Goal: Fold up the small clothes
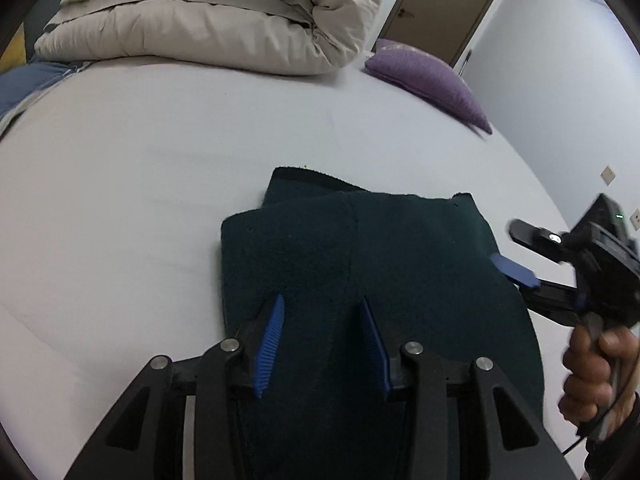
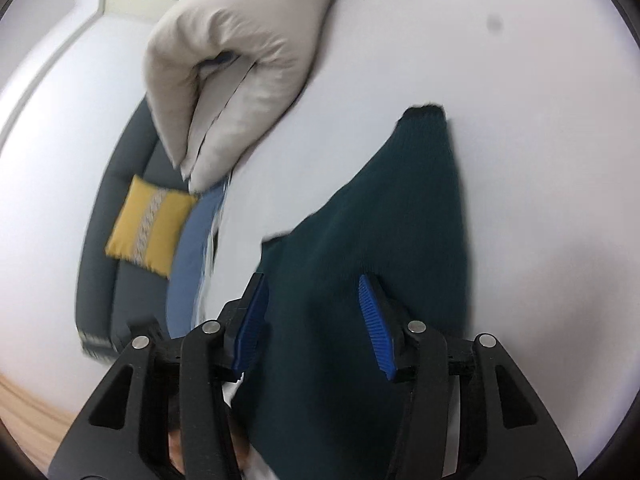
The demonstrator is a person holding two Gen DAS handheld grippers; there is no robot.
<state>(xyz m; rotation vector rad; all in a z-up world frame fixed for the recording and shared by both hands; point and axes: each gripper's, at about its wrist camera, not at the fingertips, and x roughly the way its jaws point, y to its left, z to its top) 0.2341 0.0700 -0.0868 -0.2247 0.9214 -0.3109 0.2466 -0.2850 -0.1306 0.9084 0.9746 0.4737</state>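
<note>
Both tongs stand released, blue pads apart and pressing on nothing: the left gripper (image 1: 322, 300) hovers over the near part of the dark green garment (image 1: 372, 264), and the right gripper (image 2: 312, 280) is poised over it from the other side. The garment lies folded on the white bed sheet (image 1: 160, 160), its long axis running away from the left gripper toward the beige duvet (image 1: 208, 20). Its cloth is fuzzy, with a darker band at the far end.

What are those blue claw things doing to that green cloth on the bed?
A person is folding a dark green garment on the white bed, using a hand-held gripper in each hand. The left gripper and the right gripper both have open jaws above the cloth. Neither one is pinching it right now.
</note>
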